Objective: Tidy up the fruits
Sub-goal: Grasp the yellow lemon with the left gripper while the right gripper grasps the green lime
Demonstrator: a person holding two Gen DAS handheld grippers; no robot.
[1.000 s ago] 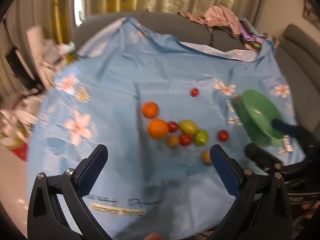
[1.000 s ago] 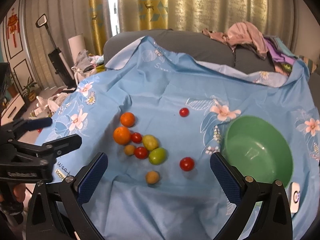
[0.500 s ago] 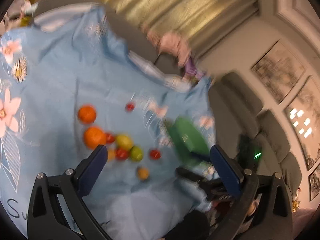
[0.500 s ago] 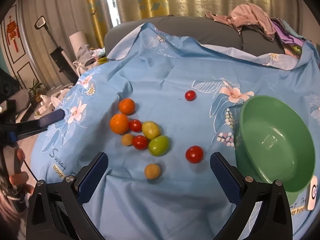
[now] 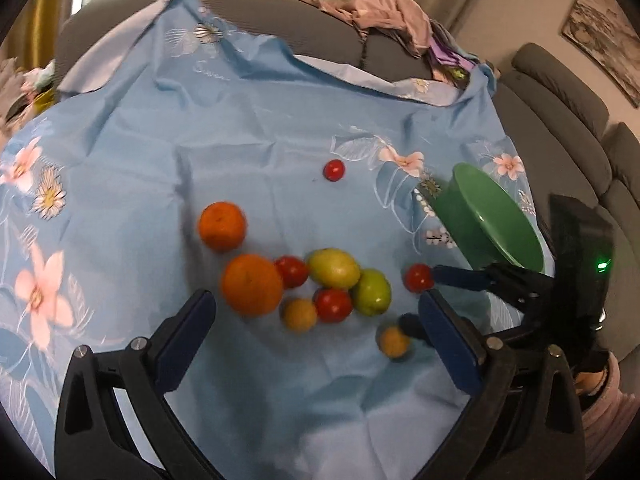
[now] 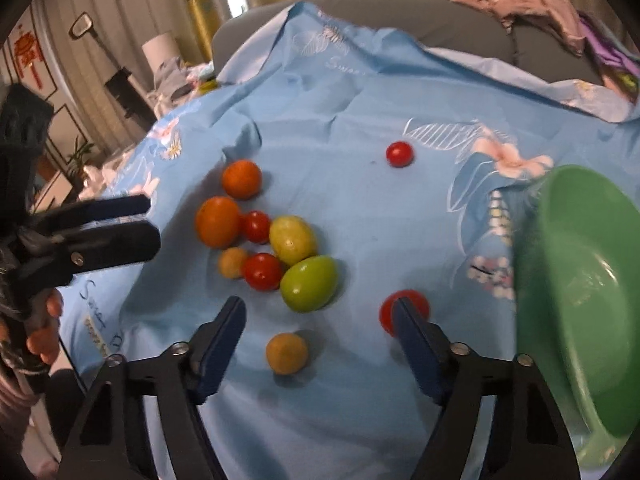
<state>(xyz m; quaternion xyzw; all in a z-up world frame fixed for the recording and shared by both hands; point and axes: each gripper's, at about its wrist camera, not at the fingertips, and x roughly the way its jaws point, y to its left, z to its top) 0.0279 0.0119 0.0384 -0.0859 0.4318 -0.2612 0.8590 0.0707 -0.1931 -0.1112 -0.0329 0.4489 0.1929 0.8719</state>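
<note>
Ten fruits lie loose on the blue floral cloth (image 6: 360, 92), and the right gripper (image 6: 318, 338), jaws spread wide and holding nothing, sits low over the small yellow fruit (image 6: 287, 353), with the red tomato (image 6: 404, 312) at its right finger; I judge it best to centre one fruit between the pads, close gently so it cannot roll, then carry it to the green bowl (image 6: 580, 280) just beside. Left gripper (image 5: 316, 332) hangs above the orange (image 5: 252, 284), jaws likewise released and empty.
</note>
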